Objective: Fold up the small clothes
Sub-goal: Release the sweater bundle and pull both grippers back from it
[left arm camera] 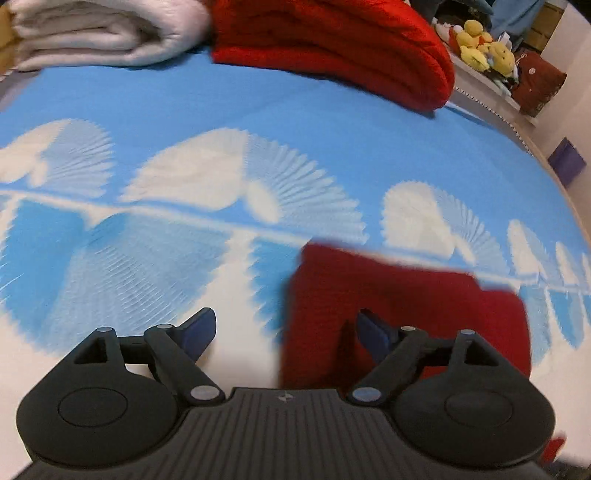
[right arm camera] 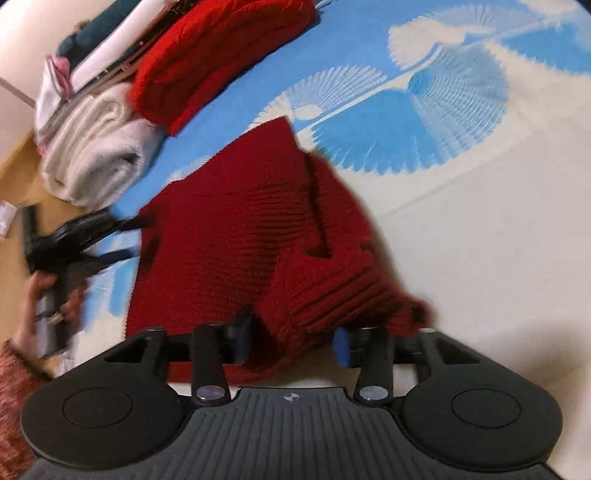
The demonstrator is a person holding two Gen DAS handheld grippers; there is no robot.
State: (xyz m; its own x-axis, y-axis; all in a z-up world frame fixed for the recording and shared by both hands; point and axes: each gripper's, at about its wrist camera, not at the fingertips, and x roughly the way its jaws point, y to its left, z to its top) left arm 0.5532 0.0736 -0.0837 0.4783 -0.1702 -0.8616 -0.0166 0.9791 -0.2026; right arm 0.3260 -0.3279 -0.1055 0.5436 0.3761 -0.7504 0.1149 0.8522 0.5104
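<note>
A dark red knitted garment point(right arm camera: 229, 221) lies spread on the blue-and-white bedsheet point(right arm camera: 461, 240), with a ribbed part point(right arm camera: 325, 288) folded over at its near side. The jaws of my right gripper point(right arm camera: 291, 341) stand apart. The ribbed cloth lies loosely between the blue pads point(right arm camera: 341, 347), which do not press on it. My left gripper point(left arm camera: 286, 332) is open at the garment's point(left arm camera: 406, 314) edge, one finger over the sheet and the other over the knit. From the right wrist, the left gripper point(right arm camera: 136, 238) shows blurred in a person's hand point(right arm camera: 55, 295).
A folded bright red blanket point(left arm camera: 332, 44) and a folded white blanket point(left arm camera: 103, 33) lie at the far side of the bed. Yellow plush toys point(left arm camera: 484, 48) sit on a ledge beyond them. A purple box point(left arm camera: 567, 160) is past the bed's right edge.
</note>
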